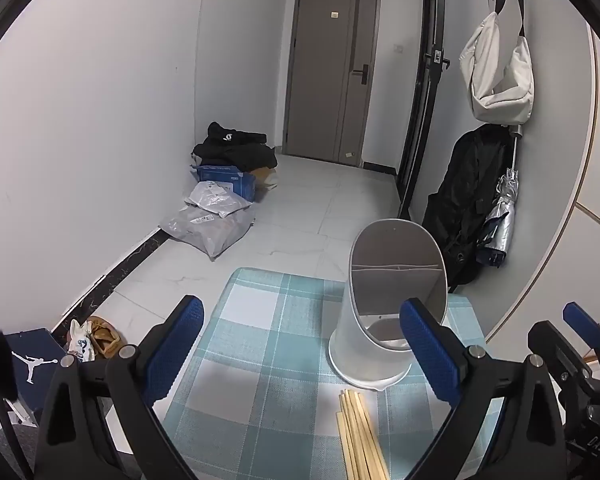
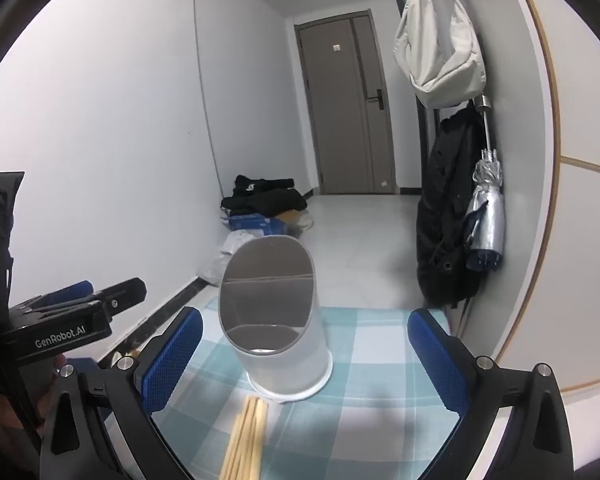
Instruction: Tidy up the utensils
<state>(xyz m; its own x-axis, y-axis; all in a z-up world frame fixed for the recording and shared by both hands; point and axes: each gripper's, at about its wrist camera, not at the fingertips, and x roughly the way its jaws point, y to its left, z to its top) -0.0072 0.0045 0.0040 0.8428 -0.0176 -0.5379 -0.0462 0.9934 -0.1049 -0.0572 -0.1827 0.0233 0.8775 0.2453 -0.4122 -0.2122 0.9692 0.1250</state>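
Both the left gripper (image 1: pixel 304 354) and the right gripper (image 2: pixel 306 354) hover with jaws spread wide, holding nothing. A bundle of wooden chopsticks (image 1: pixel 360 436) lies on the checked tablecloth (image 1: pixel 260 312) just below and between the blue fingers, and the white utensil holder (image 2: pixel 276 320) stands upright just beyond them.

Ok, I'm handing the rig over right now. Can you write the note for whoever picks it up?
Left hand-held gripper: open, empty, above the near part of the table.
Right hand-held gripper: open, empty, facing the holder.
White utensil holder: upright on the checked tablecloth, slanted opening towards you; nothing visible inside it.
Wooden chopsticks: loose bundle lying flat on the cloth just in front of the holder's base, untouched.
Done: nothing yet.
Left: pick up the chopsticks and stand them in the holder.
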